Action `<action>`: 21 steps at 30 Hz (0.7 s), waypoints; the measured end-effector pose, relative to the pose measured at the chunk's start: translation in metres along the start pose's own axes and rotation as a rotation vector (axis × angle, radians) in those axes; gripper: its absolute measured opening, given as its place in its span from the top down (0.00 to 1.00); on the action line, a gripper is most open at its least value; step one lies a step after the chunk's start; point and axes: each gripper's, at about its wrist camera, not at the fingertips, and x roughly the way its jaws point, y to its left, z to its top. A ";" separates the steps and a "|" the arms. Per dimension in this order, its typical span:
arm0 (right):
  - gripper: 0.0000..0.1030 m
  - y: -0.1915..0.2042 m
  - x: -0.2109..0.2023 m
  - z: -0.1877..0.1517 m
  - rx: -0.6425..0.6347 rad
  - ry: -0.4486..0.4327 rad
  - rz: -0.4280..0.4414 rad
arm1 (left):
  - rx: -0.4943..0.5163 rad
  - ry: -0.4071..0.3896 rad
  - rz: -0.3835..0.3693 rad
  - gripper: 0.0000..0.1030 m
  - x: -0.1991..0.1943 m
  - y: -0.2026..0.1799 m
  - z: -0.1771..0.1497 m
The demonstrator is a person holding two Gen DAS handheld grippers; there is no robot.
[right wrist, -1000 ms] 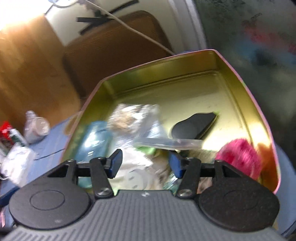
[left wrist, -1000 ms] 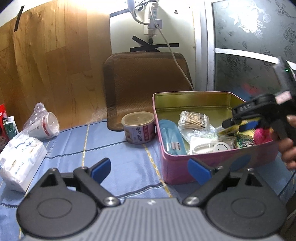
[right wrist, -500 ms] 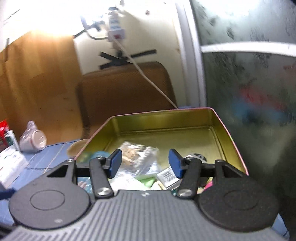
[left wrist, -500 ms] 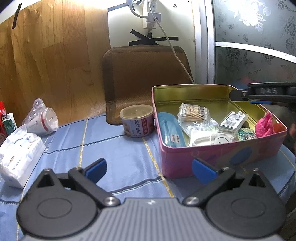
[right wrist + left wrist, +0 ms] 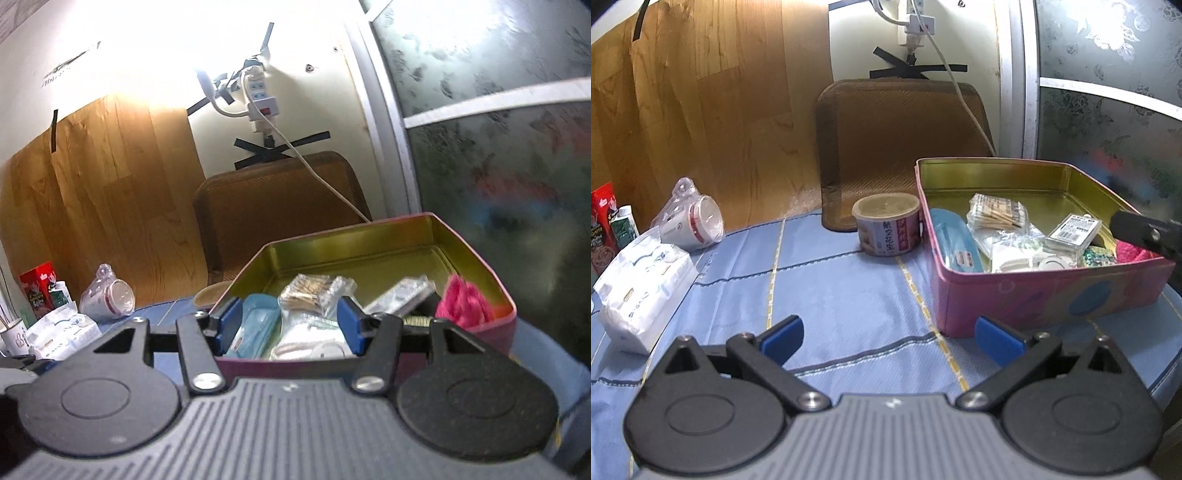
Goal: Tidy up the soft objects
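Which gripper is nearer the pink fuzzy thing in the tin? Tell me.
Right. The right gripper sits at the tin's near wall beside the pink fuzzy thing; the left gripper hangs over the cloth, well short.

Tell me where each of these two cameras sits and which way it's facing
Left wrist: rides the left gripper, low over the blue tablecloth, facing the wall; its open blue fingers show, the right gripper's black tip at the right edge.
Right wrist: rides the right gripper, at the pink tin's near wall, looking in; empty blue fingers show.
Shared: tin, brown cushion, tissue pack.
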 end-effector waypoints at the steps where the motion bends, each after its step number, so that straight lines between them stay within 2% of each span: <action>1: 0.42 0.000 -0.001 -0.002 0.003 0.002 -0.002 | -0.003 0.001 0.003 0.00 0.000 0.001 -0.001; 12: 0.40 0.009 -0.002 -0.014 0.012 0.030 0.024 | -0.024 0.009 0.030 0.00 0.000 0.007 -0.003; 14: 0.37 0.011 -0.001 -0.016 0.010 0.032 0.029 | -0.028 0.004 0.036 0.00 -0.001 0.009 -0.004; 21: 0.36 0.018 -0.001 -0.019 -0.010 0.033 0.038 | -0.036 -0.020 0.056 0.00 -0.006 0.013 -0.003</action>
